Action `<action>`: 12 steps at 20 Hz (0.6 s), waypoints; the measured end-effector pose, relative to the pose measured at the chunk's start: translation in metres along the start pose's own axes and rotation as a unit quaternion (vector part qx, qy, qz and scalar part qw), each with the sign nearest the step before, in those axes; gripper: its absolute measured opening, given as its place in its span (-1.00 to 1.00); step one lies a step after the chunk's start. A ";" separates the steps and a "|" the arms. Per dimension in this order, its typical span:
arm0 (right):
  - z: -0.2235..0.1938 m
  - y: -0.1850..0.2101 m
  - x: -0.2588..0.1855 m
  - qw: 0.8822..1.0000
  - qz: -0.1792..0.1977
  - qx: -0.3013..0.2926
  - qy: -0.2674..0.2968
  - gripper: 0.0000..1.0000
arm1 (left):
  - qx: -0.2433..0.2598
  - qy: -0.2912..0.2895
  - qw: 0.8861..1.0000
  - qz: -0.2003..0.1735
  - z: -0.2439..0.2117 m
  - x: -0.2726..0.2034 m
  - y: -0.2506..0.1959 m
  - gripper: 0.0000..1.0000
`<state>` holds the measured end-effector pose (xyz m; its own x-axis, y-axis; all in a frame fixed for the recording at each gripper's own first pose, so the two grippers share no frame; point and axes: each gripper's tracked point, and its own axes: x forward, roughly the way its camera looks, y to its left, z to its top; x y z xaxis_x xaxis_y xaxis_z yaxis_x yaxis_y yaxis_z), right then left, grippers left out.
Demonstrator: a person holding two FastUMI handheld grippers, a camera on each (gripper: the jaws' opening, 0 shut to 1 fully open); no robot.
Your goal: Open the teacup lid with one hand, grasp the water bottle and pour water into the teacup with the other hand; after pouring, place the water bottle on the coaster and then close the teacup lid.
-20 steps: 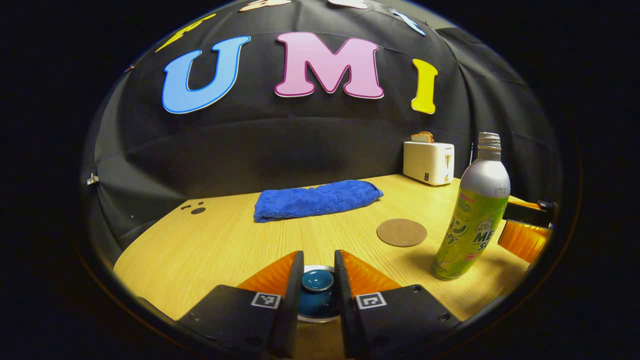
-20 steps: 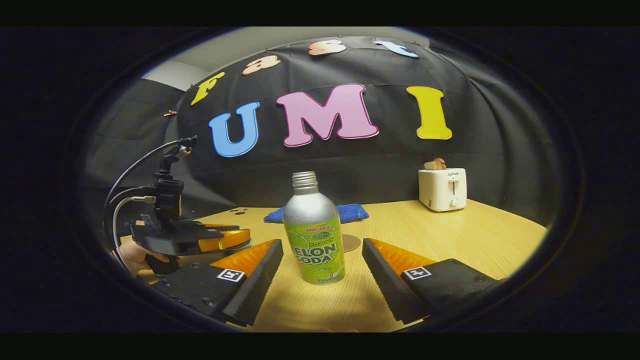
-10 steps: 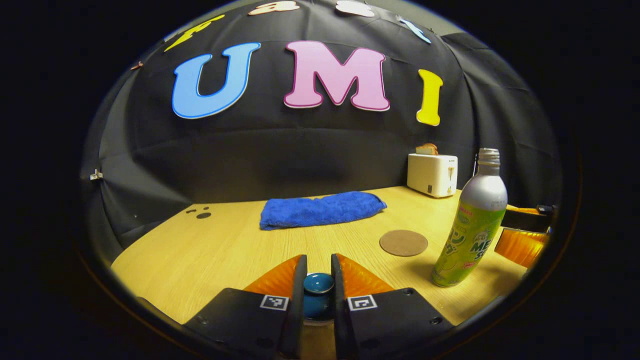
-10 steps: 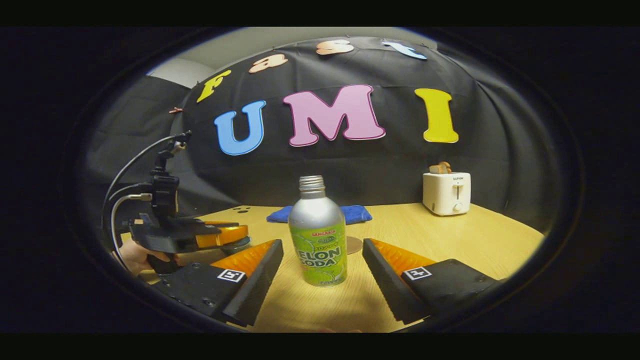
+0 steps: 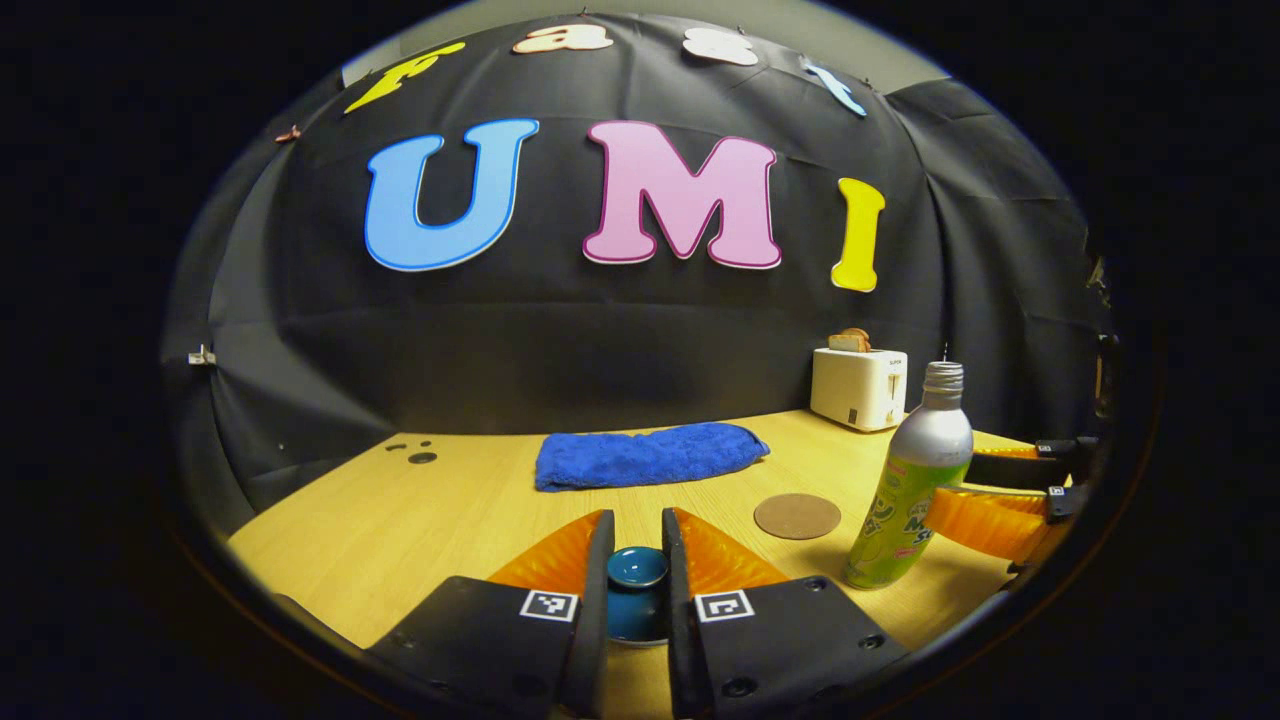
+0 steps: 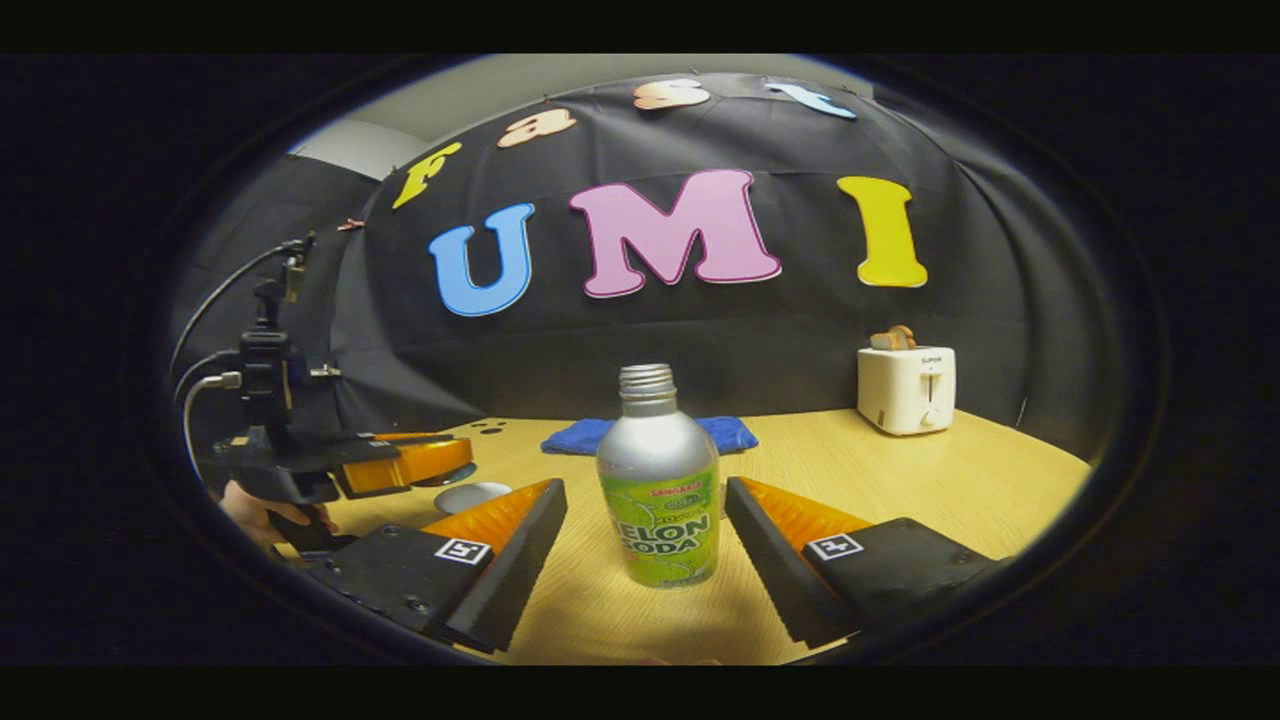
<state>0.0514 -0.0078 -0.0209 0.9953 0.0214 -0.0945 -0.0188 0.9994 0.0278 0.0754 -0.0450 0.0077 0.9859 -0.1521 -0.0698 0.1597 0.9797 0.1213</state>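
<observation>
Left gripper view: the left hand-held gripper point(image 5: 636, 590) is clamped on the knob of the blue lid point(image 5: 636, 578), both fingers pressing its sides. The lid sits between the fingers above the wooden worktop point(image 5: 430, 520). Ahead lies a folded blue towel point(image 5: 650, 453); to its right a round brown coaster point(image 5: 797, 516) lies flat on the worktop. Just right of the coaster stands the bottle point(image 5: 908, 478), upright, uncapped, with a silver shoulder and green label. The right hand-held gripper point(image 5: 985, 490) shows at the right edge with its fingers on either side of the bottle. A white toaster point(image 5: 858, 387) with bread in its slot stands at the back of the worktop, against the booth wall.

Right gripper view: the right hand-held gripper point(image 6: 645, 545) has its fingers apart, one on each side of the bottle point(image 6: 658, 480), with a gap visible on both sides; neither touches it. The bottle stands upright on the worktop point(image 6: 900, 480). At the left, a hand point(image 6: 262, 508) holds the left hand-held gripper point(image 6: 440, 462), raised above the teacup point(image 6: 472, 496), whose pale open rim shows beneath it near the worktop's left side. The towel point(image 6: 585, 435) lies behind the bottle; the toaster point(image 6: 906, 388) stands at the right rear.
</observation>
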 end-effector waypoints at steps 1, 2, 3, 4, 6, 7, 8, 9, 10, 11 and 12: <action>0.001 -0.002 0.003 1.000 -0.007 -0.008 -0.004 0.97 | 0.003 -0.003 1.000 0.003 0.002 -0.005 0.005 -0.37; 0.001 -0.004 0.007 1.000 -0.011 -0.011 -0.007 0.97 | 0.004 -0.006 1.000 0.008 0.004 -0.011 0.011 -0.43; 0.002 -0.003 0.013 1.000 -0.011 -0.009 -0.008 0.97 | 0.005 -0.008 1.000 0.012 0.005 -0.016 0.015 -0.43; 0.001 -0.001 0.018 1.000 -0.007 -0.004 -0.006 0.97 | 0.004 -0.009 1.000 0.016 0.007 -0.021 0.019 -0.43; 0.000 0.000 0.026 1.000 -0.009 -0.006 -0.003 0.97 | 0.002 -0.012 1.000 0.023 0.008 -0.030 0.027 -0.43; 0.001 -0.002 0.032 1.000 -0.013 -0.011 -0.002 0.98 | 0.001 -0.012 1.000 0.025 0.007 -0.032 0.030 -0.43; 0.002 -0.005 0.037 1.000 -0.017 -0.015 -0.002 0.97 | -0.003 -0.011 1.000 0.026 0.006 -0.034 0.033 -0.43; 0.001 -0.006 0.040 1.000 -0.021 -0.017 -0.002 0.97 | -0.014 -0.010 1.000 0.024 0.003 -0.037 0.035 -0.43; 0.001 -0.009 0.044 1.000 -0.025 -0.018 -0.002 0.98 | -0.027 -0.008 0.999 0.022 0.001 -0.039 0.036 -0.43; 0.001 -0.011 0.046 0.999 -0.028 -0.018 -0.001 0.98 | -0.038 -0.005 0.999 0.020 -0.002 -0.040 0.037 -0.43; 0.000 -0.011 0.050 0.999 -0.030 -0.018 0.001 0.98 | -0.045 -0.002 0.999 0.020 -0.005 -0.041 0.040 -0.43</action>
<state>0.1012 -0.0179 -0.0261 0.9945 -0.0393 -0.0969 0.0381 0.9992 -0.0142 0.0410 0.0012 0.0108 0.9916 -0.1129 -0.0628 0.1152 0.9927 0.0346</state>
